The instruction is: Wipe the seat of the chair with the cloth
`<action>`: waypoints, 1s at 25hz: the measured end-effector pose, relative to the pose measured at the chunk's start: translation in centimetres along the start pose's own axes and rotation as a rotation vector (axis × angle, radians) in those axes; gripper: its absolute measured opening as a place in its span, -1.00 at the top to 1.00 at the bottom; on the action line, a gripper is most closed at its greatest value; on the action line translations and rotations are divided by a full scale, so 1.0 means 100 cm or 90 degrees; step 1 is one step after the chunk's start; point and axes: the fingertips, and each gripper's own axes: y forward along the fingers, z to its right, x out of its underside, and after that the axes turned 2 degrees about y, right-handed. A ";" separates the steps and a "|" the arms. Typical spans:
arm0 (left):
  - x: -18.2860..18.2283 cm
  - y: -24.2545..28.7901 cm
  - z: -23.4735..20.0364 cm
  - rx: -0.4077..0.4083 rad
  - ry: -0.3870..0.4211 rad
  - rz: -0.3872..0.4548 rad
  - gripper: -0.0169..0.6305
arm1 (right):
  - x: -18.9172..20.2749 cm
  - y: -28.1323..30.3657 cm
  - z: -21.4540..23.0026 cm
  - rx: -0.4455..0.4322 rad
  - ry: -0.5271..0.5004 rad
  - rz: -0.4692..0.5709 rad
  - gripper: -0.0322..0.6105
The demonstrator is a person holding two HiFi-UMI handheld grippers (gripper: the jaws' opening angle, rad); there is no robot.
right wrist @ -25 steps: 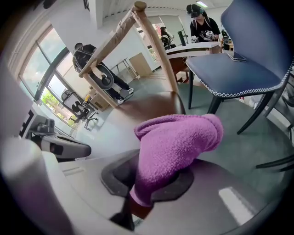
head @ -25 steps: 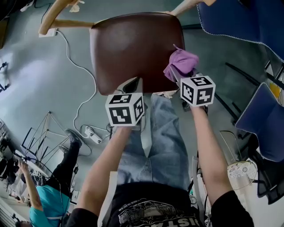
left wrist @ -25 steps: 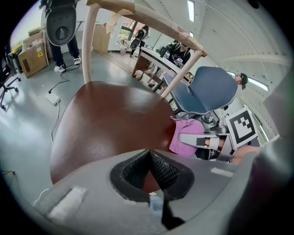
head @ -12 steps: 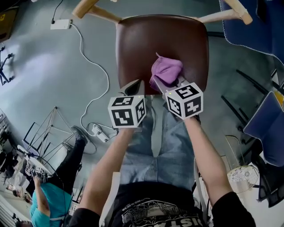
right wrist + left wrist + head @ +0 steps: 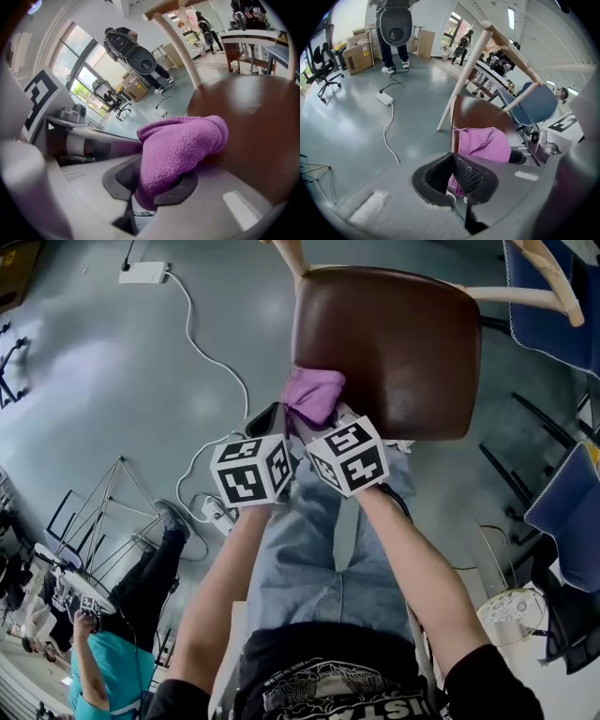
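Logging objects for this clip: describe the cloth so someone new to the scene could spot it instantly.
Start at the wooden chair with the dark brown seat. At the seat's near left corner, the right gripper is clamped on the cloth, a bunched fuzzy wad and the only purple thing there.

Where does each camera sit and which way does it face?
Head view: on the person's head, looking steeply down at the chair seat; forearms and legs show.
Left gripper view: on the left tongs, shut, empty, facing the seat.
Right gripper view: on the right tongs, shut on the cloth, facing across the seat.
All share cloth and seat.
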 end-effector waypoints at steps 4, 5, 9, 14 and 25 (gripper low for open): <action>0.003 -0.003 -0.021 -0.007 -0.023 0.004 0.96 | 0.012 0.020 -0.012 0.001 -0.018 -0.036 0.71; 0.004 -0.003 -0.023 -0.006 -0.024 0.004 0.96 | 0.013 0.022 -0.012 0.002 -0.021 -0.041 0.71; 0.009 -0.002 -0.016 0.003 -0.026 0.004 0.96 | 0.022 0.016 -0.005 0.013 -0.018 -0.046 0.71; 0.014 0.001 0.008 0.014 -0.019 0.010 0.96 | 0.034 -0.007 0.014 0.029 -0.011 -0.043 0.71; 0.045 0.018 0.079 0.032 -0.017 0.014 0.96 | 0.059 -0.066 0.061 0.053 0.015 -0.009 0.71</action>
